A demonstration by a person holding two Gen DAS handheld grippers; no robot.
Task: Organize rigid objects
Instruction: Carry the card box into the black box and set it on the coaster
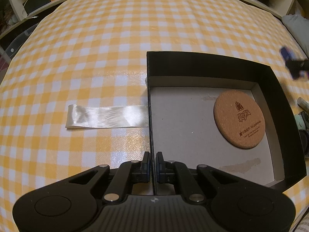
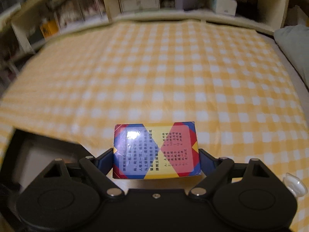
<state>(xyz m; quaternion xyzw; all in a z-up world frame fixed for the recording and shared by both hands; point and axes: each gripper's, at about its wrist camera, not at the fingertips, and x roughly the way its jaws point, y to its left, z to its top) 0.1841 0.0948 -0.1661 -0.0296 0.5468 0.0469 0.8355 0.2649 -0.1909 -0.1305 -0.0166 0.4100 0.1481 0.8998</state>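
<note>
An open black box (image 1: 278,89) with a grey floor sits on the yellow checked cloth at the right of the left wrist view. A round cork coaster (image 1: 239,119) lies flat inside it. My left gripper (image 1: 153,163) is shut on the box's left wall, one finger inside and one outside. My right gripper (image 2: 156,157) is shut on a colourful card box (image 2: 156,150) with red, blue and yellow print, held above the cloth. The black box's corner (image 2: 48,145) shows at the lower left of the right wrist view. The right gripper appears blurred at the far right of the left wrist view (image 1: 293,63).
A white satin ribbon (image 1: 106,117) lies flat on the cloth left of the box. Small items (image 1: 303,116) sit at the right edge past the box. A clear plastic piece (image 2: 294,185) lies at the lower right. Shelves (image 2: 139,2) line the far side.
</note>
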